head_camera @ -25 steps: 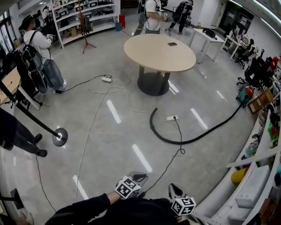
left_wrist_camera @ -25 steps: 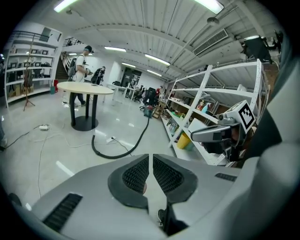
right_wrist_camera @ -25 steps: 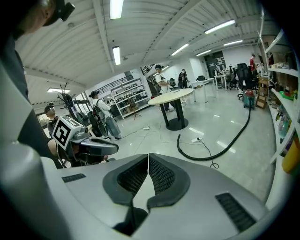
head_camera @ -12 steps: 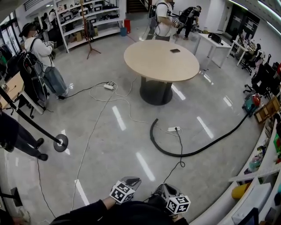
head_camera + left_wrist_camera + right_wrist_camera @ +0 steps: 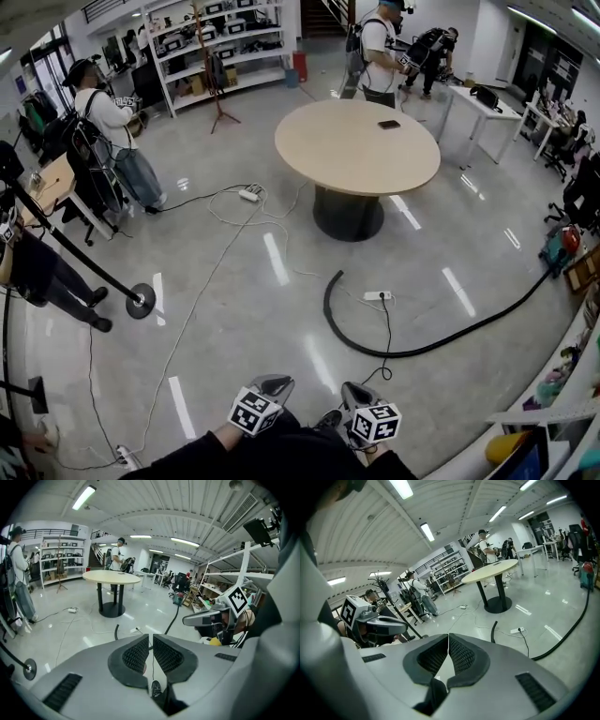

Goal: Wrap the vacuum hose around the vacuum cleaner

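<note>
Big open workshop kind of space. The floor (image 5: 234, 309) is glossy grey and throws back streaks from the long strip lights (image 5: 85, 497) on the white ribbed ceiling (image 5: 187, 508). In the middle sits 1 round table (image 5: 356, 145), a pale top on a dark pedestal base (image 5: 348, 214). At the far left there's white shelving (image 5: 220, 37) stuffed with gear, with a red bin (image 5: 300, 66) just right of it. Far right has a white desk (image 5: 483, 103) and black office chairs (image 5: 574, 155). A white power strip (image 5: 249, 195) and loose cables (image 5: 202, 281) trail over the floor left of the table. Near left is a black post on a round base (image 5: 141, 300). More white racks (image 5: 234, 573) line the right side.
</note>
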{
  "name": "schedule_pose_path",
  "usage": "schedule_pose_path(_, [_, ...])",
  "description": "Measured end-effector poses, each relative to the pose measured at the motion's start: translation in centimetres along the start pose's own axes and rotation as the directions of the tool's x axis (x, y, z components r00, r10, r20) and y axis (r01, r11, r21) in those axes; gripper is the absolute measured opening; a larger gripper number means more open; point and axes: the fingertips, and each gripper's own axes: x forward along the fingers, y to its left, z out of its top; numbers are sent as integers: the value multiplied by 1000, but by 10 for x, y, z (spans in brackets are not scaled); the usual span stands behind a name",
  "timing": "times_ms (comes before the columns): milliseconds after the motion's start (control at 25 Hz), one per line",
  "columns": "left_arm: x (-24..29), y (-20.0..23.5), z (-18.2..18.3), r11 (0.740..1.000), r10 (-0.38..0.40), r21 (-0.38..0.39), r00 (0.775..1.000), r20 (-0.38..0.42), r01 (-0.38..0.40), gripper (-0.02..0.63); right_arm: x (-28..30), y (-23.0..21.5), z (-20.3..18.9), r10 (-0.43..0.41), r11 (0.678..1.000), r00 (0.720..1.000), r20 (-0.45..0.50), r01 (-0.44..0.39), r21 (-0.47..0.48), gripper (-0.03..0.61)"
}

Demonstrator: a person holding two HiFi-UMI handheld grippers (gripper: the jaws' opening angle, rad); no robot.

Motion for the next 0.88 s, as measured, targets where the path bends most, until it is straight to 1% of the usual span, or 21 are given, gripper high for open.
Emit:
schedule_pose_path(80, [2,6,-3,999,31,-23,999,-14,-31,43,11,-10,0,17,1000,1000,-21,-16,10,15])
schedule_pose_path(200, [6,19,2,996,65,-67,998,-21,-66,43,32,-21,4,41,999,998,-57,-40,19,15])
schedule_pose_path(280, [12,30,6,993,76,-83,997,-30,-78,43,47,-27,8,51,999,995,-85,-49,21,15])
schedule_pose_path(360, [21,45,11,992,70,-99,997,-40,-74,43,64,-34,12,47,999,993,-113,-45,20,15])
schedule_pose_path(520, [55,88,27,989,14,-143,999,-42,-20,43,103,-56,28,-12,1000,987,-162,15,21,15])
schedule_pose_path(640, [88,137,55,983,-35,-183,999,-40,27,43,138,-69,53,-67,997,981,-181,73,28,15])
schedule_pose_path(720, [115,171,86,984,-63,-170,998,-27,58,43,165,-83,79,-99,994,979,-180,104,20,15])
schedule_pose_path(800, [143,205,117,988,-85,-134,996,-20,82,43,194,-101,106,-139,990,975,-176,139,-11,15])
schedule_pose_path(880, [166,230,134,989,-108,-108,994,-30,105,43,216,-119,123,-182,983,968,-172,179,-33,15])
